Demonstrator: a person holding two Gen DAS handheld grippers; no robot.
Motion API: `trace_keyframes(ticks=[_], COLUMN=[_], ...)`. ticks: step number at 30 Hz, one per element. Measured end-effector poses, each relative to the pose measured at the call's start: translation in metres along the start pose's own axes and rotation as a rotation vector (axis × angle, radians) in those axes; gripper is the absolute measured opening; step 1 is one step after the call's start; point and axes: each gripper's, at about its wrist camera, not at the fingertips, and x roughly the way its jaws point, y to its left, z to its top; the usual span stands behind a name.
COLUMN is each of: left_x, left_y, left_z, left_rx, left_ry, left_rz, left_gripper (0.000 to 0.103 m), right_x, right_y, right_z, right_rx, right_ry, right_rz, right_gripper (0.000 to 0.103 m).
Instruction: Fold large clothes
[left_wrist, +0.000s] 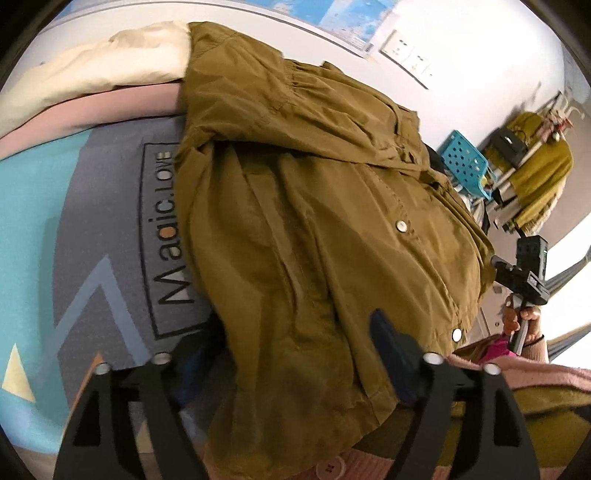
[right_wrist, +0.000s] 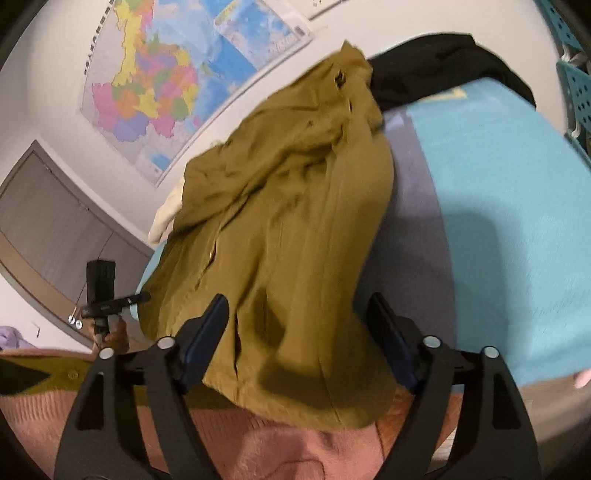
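Olive jacket (left_wrist: 314, 221) heaped on bed (left_wrist: 29, 221) near its front edge; left gripper (left_wrist: 291, 354) and right gripper (right_wrist: 299, 332) wide, jacket hem between the jaws, ungripped.

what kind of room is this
Most likely a bedroom in a home. An olive jacket lies on a bed with a printed cover and a cream pillow. A map hangs on the wall, and a clothes rack stands in the far corner.
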Motion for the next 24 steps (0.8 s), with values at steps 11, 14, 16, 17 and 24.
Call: trace_keyframes(ticks=[11,14,16,17,24], left_x=[-0.002,-0.017,-0.034,-0.042,-0.110], left_y=[0.005,0.012,0.011,0.008,0.000], left_z=[-0.002,0.001,0.004,0.005,0.002], left_rx=[-0.085,-0.139,-0.152,-0.144,-0.117], left_ry=[-0.028,-0.061,-0.102,-0.121,-0.272], left_rz=[0.000,-0.041,-0.065,-0.069,-0.105], left_gripper=[0.010,0.008,0.007,0.007,0.008], right_x=[0.018,-0.008,-0.026,-0.033,-0.080], right_y=[0.009,0.028,0.048,0.057,0.092], right_z=[-0.002,0.005,0.012,0.014,0.021], right_rx=[0.054,0.030,-0.014,-0.042,-0.127], right_ry=[-0.001,-0.098,-0.151,-0.171,-0.292], right_rz=[0.254,0.298,0.327,0.323,0.383], right_gripper=[0.013,0.011,0.010,0.010,0.010])
